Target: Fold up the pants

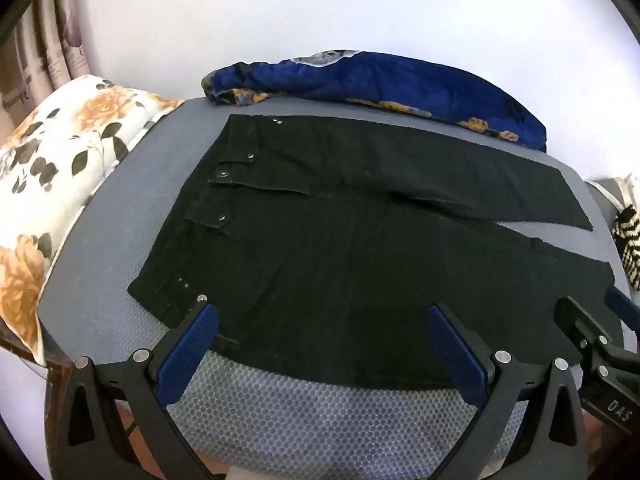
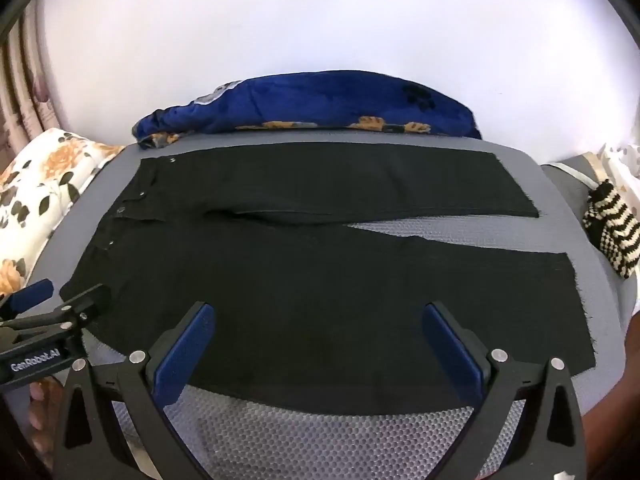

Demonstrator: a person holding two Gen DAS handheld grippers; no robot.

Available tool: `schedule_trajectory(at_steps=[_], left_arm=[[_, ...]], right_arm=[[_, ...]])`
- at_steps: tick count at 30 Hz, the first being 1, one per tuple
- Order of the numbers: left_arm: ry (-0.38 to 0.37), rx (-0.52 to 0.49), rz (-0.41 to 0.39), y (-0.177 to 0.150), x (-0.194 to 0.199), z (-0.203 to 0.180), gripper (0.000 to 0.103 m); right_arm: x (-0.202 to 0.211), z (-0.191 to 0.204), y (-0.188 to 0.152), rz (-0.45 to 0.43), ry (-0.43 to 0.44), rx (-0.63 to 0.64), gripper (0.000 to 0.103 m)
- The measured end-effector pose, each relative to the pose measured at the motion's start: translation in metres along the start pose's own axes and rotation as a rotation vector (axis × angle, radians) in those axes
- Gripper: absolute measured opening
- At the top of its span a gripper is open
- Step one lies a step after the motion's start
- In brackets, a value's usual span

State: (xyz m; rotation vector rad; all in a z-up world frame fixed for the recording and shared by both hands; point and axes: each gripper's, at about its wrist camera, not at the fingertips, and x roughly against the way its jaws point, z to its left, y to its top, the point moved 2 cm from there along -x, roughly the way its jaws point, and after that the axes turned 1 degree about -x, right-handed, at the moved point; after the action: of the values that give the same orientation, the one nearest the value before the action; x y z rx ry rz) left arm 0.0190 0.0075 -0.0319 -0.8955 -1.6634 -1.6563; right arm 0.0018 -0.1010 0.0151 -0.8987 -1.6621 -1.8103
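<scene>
Both tools, left tool and right tool, gape wide over flat black pants.

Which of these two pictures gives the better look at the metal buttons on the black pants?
The left wrist view: the waistband buttons on the pants appear large and distinct. In the right wrist view they are small specks at the far left.

Black pants, spread flat, unfolded, waistband at left, 2 legs splayed toward right
</scene>
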Motion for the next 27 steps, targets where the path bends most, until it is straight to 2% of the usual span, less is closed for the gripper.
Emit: schedule_trajectory(at_steps=[3, 27], left_arm=[[0.012, -0.005, -0.007, 0.0000, 0.0009, -0.0016, 0.103], [0.039, -0.024, 0.014, -0.0055, -0.0038, -0.0043, 0.103]], right_arm=[[-0.0020, 0.0015, 0.0003, 0.007, -0.031, 0.019, 0.102], [-0.0035, 0.0052, -0.0047, 0.022, -0.002, 0.014, 0.102]])
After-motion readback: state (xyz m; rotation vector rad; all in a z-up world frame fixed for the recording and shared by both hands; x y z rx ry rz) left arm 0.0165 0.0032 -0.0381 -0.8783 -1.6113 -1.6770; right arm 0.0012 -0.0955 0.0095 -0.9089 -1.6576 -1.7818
